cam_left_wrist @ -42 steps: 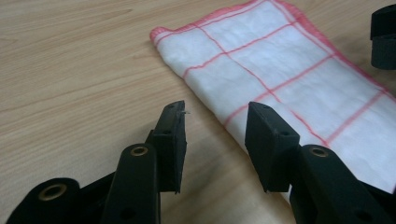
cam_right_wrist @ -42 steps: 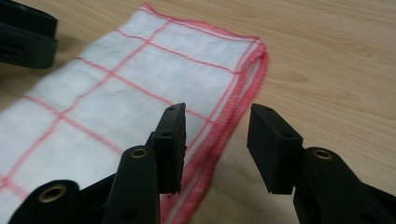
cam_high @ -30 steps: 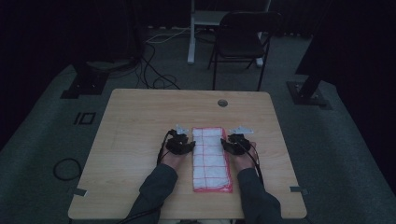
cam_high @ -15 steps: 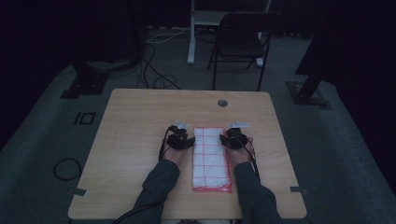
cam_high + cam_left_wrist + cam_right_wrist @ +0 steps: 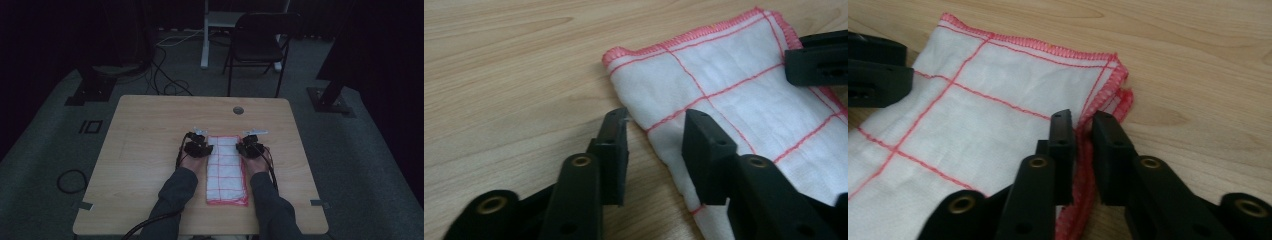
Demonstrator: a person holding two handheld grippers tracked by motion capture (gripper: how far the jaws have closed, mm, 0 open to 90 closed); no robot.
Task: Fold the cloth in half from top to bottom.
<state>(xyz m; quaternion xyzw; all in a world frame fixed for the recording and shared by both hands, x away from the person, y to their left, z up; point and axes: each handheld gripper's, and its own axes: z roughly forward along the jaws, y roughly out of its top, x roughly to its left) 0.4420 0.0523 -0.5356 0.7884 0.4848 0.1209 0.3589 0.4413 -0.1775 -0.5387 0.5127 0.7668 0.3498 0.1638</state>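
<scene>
A white cloth (image 5: 227,170) with a red grid and red hem lies folded lengthwise on the wooden table (image 5: 150,130). My left gripper (image 5: 204,148) sits at the cloth's left edge near its far corner. Its jaws (image 5: 655,135) have just been closing and still stand apart, with the edge of the cloth (image 5: 734,75) between them. My right gripper (image 5: 246,148) is at the right edge. Its jaws (image 5: 1083,125) have just been closing and now pinch the red hem of the cloth (image 5: 998,90).
A round cable hole (image 5: 238,110) sits near the table's far edge. Beyond the table stand a black chair (image 5: 260,40), a white post and black stand bases. Cables lie on the dark floor. Bare wood lies on both sides of the cloth.
The left hand has edged slightly toward the cloth's left edge. The right hand has stayed in place. The cloth lies as before.
</scene>
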